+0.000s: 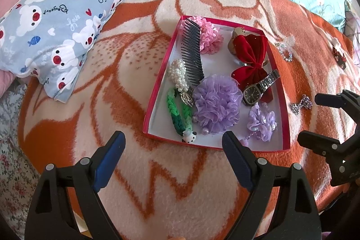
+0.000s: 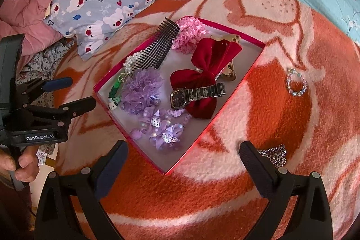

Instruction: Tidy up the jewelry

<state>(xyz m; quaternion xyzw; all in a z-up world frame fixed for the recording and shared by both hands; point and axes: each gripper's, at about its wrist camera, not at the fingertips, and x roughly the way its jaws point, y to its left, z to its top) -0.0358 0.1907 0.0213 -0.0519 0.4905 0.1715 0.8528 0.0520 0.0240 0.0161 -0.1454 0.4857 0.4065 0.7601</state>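
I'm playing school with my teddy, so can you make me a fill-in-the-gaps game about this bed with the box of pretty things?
1. The wristwatch lies partly on top of the ____ velvet bow.
2. The black comb sits inside the box, next to a fluffy ____ scrunchie.
3. The silver chain lies on the ____, outside the box.
4. Both the left gripper and the right gripper are ____ and hold nothing.

Missing words: red; pink; blanket; open

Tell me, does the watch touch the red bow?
Touching. In the right wrist view the watch lies across the lower lobe of the red bow, its strap resting directly on the velvet.
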